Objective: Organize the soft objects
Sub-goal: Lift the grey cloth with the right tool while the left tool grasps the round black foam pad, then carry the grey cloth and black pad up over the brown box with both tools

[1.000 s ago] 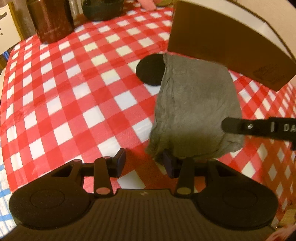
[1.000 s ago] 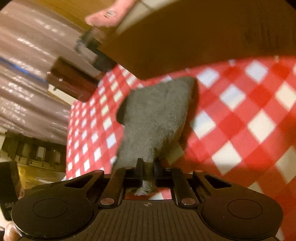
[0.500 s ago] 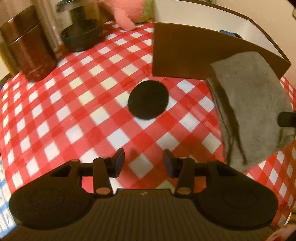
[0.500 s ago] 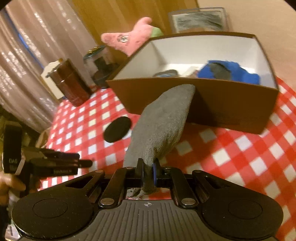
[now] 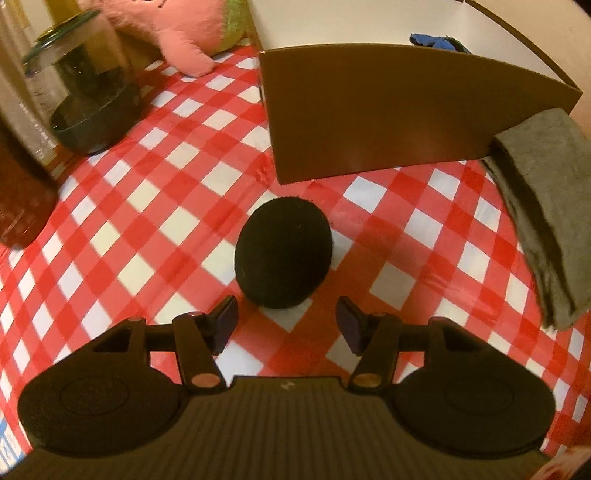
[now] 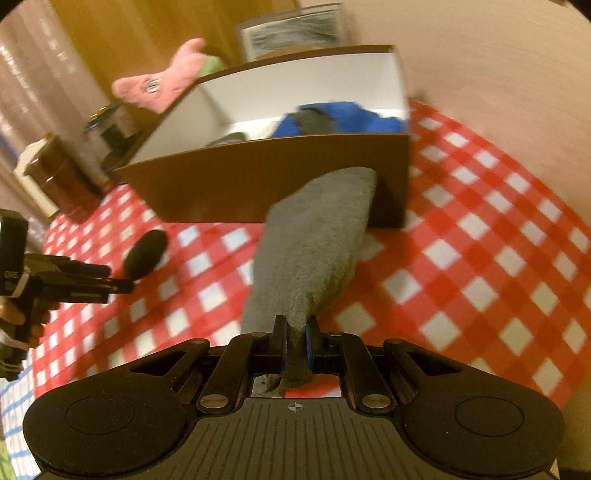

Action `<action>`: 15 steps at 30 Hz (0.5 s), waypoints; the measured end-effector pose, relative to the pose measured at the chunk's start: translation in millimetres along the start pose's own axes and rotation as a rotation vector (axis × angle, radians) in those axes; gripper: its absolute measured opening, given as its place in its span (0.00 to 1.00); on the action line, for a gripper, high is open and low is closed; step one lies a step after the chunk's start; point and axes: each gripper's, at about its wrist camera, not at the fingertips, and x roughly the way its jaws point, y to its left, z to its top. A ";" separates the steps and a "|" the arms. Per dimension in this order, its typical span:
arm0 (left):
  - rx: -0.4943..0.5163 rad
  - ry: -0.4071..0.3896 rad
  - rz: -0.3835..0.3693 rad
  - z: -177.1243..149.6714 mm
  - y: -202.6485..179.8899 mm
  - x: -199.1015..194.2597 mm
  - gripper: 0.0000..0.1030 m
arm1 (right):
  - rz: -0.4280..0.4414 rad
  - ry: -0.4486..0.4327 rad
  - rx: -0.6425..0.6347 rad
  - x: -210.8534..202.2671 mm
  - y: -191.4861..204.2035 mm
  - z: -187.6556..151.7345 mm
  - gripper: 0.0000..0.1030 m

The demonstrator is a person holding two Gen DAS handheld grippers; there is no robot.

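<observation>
A grey cloth [image 6: 314, 243] hangs from my right gripper [image 6: 294, 341], whose pads are shut on its end; the cloth [image 5: 543, 206] shows lifted at the right edge of the left wrist view, in front of the brown box [image 5: 380, 110]. The box [image 6: 266, 184] has white inner walls and holds a blue soft item [image 6: 343, 118]. A round black soft pad [image 5: 283, 256] lies on the red checked tablecloth [image 5: 155, 206] just ahead of my left gripper [image 5: 286, 325], whose jaws are opening with nothing between them. The left gripper [image 6: 110, 284] also appears at the left of the right wrist view.
A pink plush toy [image 5: 177, 33] lies behind the box at the back. A dark bowl with a clear lidded jar [image 5: 92, 110] and a brown canister [image 5: 18, 195] stand at the left. A person's hand [image 6: 14, 317] holds the left gripper.
My left gripper let go of the grey cloth, moved over to the black pad and widened its jaws. My right gripper lifted the cloth toward the box.
</observation>
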 end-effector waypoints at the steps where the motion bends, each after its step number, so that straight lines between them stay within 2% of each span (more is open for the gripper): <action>1: 0.009 0.005 -0.006 2.2 0.4 3.5 0.56 | -0.012 -0.001 0.012 -1.5 -5.2 -0.8 0.09; 10: 0.007 0.028 -0.029 16.1 9.8 24.6 0.58 | -0.092 0.003 0.071 -5.3 -27.6 -6.2 0.09; 15: -0.008 0.020 -0.042 22.0 11.2 30.4 0.64 | -0.115 0.003 0.086 -5.3 -31.7 -8.2 0.09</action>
